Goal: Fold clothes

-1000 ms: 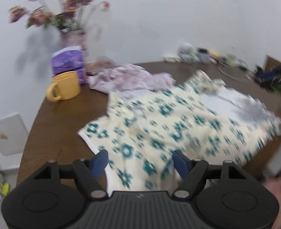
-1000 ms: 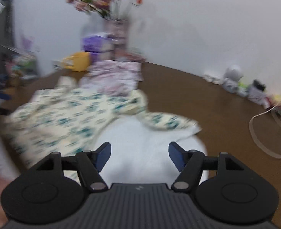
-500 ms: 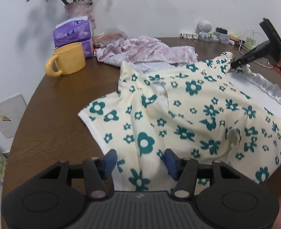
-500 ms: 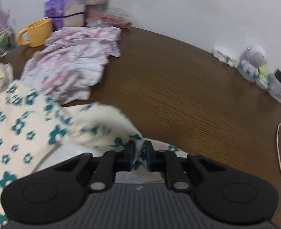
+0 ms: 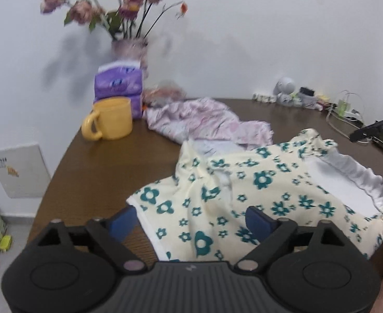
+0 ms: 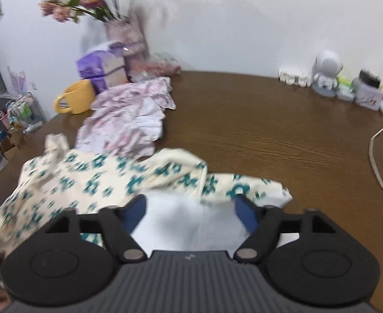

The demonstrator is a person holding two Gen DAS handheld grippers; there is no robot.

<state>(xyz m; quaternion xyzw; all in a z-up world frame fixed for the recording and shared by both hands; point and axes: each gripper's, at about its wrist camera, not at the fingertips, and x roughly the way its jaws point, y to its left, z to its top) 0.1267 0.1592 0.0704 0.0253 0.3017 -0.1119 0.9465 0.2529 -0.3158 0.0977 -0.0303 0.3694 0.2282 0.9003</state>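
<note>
A cream garment with teal flowers (image 5: pixel 256 190) lies rumpled on the brown table (image 5: pixel 108 167), its white lining turned up at the right. My left gripper (image 5: pixel 191 217) stands open above the garment's near left edge, holding nothing. The same garment (image 6: pixel 108 180) fills the lower left of the right wrist view, with white lining (image 6: pixel 189 216) showing. My right gripper (image 6: pixel 191 210) is open just above that lining, not gripping it. A pink patterned garment (image 5: pixel 204 122) lies crumpled behind.
A yellow mug (image 5: pixel 110 126), purple tissue packs (image 5: pixel 118 88) and a vase of flowers (image 5: pixel 129 44) stand at the back left. Small items, a white figure (image 6: pixel 327 75) and cables (image 6: pixel 376 156) line the far right. The table edge (image 5: pixel 58 172) curves at left.
My right gripper was shut on the floral garment's edge half a second ago; now it is open and drawn back. My left gripper has opened wider and lifted.
</note>
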